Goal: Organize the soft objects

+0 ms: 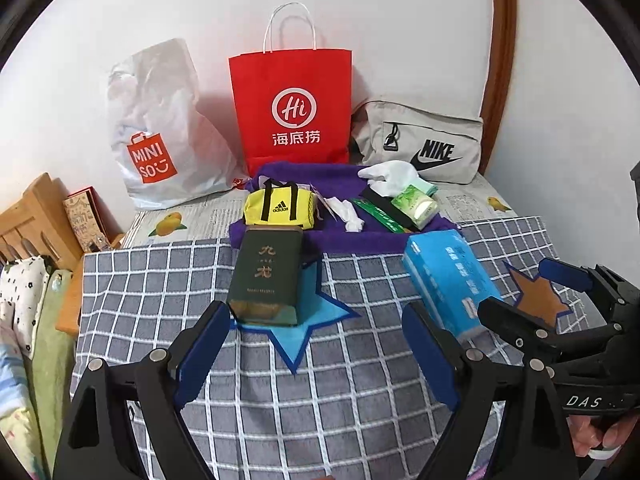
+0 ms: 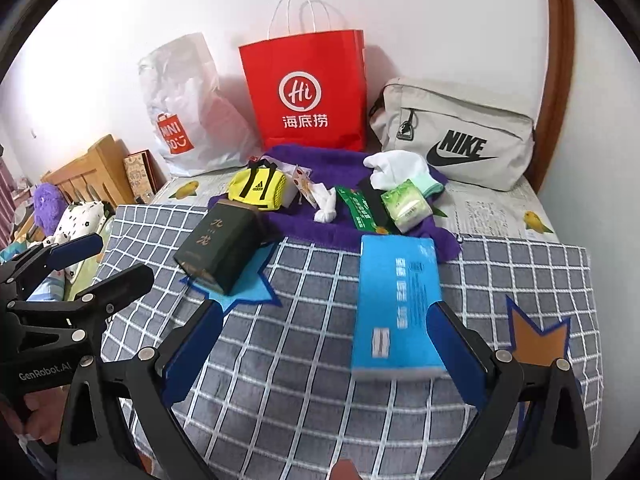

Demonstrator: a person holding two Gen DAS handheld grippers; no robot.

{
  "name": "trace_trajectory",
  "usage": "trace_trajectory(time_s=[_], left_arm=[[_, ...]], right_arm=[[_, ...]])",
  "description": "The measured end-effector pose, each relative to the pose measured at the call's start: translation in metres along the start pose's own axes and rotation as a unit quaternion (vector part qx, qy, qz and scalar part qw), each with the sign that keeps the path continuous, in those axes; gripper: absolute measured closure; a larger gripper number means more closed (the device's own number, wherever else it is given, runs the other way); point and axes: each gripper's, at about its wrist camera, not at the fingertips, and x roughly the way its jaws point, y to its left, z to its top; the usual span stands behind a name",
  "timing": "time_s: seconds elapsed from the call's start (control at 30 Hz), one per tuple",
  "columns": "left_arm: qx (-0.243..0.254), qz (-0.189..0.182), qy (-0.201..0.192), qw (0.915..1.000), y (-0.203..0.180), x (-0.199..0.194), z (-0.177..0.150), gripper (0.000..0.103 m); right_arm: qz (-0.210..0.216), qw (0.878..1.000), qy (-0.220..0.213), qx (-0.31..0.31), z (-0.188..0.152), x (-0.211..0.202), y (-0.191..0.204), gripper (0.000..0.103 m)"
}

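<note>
Two tools are seen above a checked cloth (image 1: pixel 340 380) spread over the bed, both with jaws spread wide and nothing between the pads. The left tool (image 1: pixel 316 348) is held short of a dark green box (image 1: pixel 266 280), which stands on a blue star patch (image 1: pixel 304 332). The right tool (image 2: pixel 324 352) is held close to a blue tissue pack (image 2: pixel 396 308) lying flat on the cloth, with one pad just beside the pack's near corner, though no squeeze is seen. An orange star patch (image 2: pixel 540 336) lies bare to the right of the pack.

Farther back, on a purple towel (image 1: pixel 344 236), the soft things are gathered: a yellow pouch (image 1: pixel 280 206), a white glove (image 1: pixel 394 176), a small green tissue pack (image 1: pixel 416 204) and a twisted white cloth (image 1: pixel 344 212). Behind them stand a red paper bag (image 1: pixel 292 108), a white plastic bag (image 1: pixel 160 128) and a grey Nike bag (image 1: pixel 424 146).

Several slips are judged possible. The blue tissue pack could be crushed or could slide out if it is pinched near its corner rather than across its middle. The cloth could be snagged and dragged by a low pad, and the box tipped with it. The rigid box could be mistaken for a soft item. The two tools, held close together, could also be knocked against each other.
</note>
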Motion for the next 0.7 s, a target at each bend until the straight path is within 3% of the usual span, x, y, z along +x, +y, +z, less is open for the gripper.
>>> trace_trajectory(time_s=[0.27,0.7], left_arm=[[-0.008,0.008,-0.019,0.9998,-0.007,-0.027,-0.023,0.016],[-0.02,0.005,-0.022,0.9996,-0.002,-0.036,-0.033,0.016]], right_arm=[[-0.008,1.0,-0.01,-0.001,-0.024,-0.028,0.004,0.002],[-0.016,1.0,-0.017,0.002,-0.036,-0.041,0.012,0.002]])
